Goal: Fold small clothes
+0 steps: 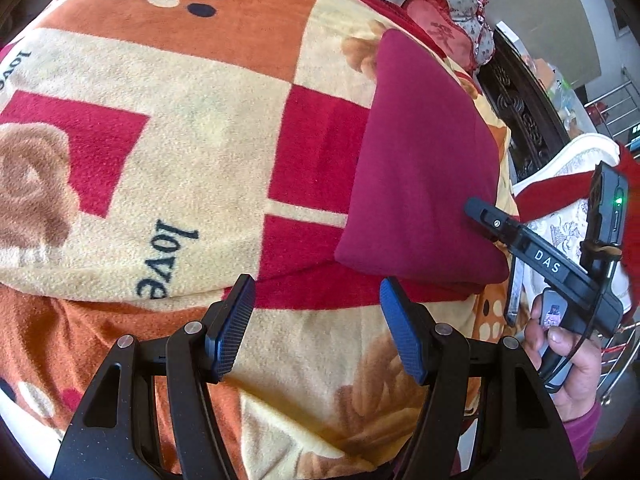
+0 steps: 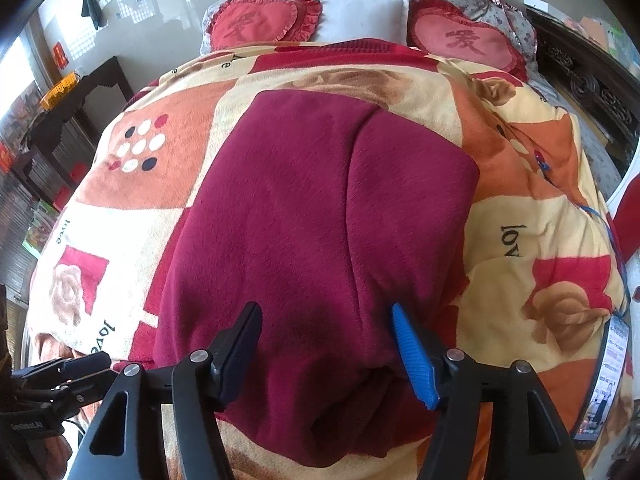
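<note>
A dark red fleece garment [image 2: 320,220] lies folded flat on a patterned blanket [image 2: 132,216], with a vertical fold line down its right part. My right gripper [image 2: 326,320] is open just above its near edge, fingers spread over the cloth, holding nothing. In the left wrist view the garment [image 1: 424,168] lies to the right and ahead. My left gripper [image 1: 316,292] is open and empty over the blanket [image 1: 192,152], left of the garment's near corner. The right gripper's body [image 1: 560,268] shows at the garment's right edge.
The blanket covers a bed with heart-shaped red cushions [image 2: 260,20] and a white pillow [image 2: 364,12] at the head. A dark carved wooden frame [image 2: 592,84] runs along the right. A badge on a blue lanyard [image 2: 608,376] lies at the blanket's right edge. A dark table [image 2: 76,120] stands left.
</note>
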